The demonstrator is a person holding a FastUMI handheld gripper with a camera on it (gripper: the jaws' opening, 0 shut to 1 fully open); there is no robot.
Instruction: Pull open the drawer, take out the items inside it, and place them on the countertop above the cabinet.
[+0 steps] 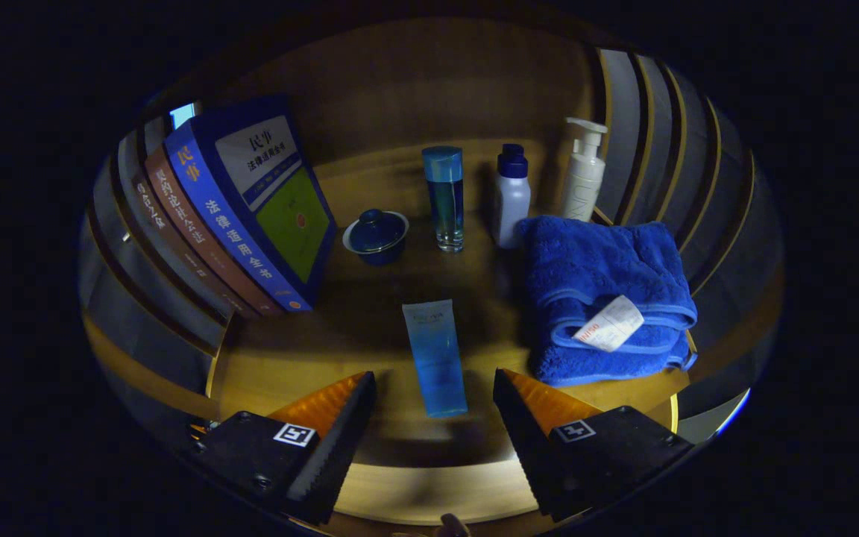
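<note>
A light blue tube [435, 356] lies flat on the wooden countertop [355, 335], its near end reaching in between my fingertips. My gripper [433, 379] is open, its fingers standing wide on either side of the tube without touching it. Nothing is held. A folded blue towel [601, 291] with a white tag lies just ahead of the right finger.
Several books [250, 209] lean upright beyond the left finger. At the back stand a small lidded blue bowl [376, 236], a clear blue bottle [444, 198], a white bottle with a blue cap [511, 195] and a white pump bottle [584, 171]. Slatted panels flank both sides.
</note>
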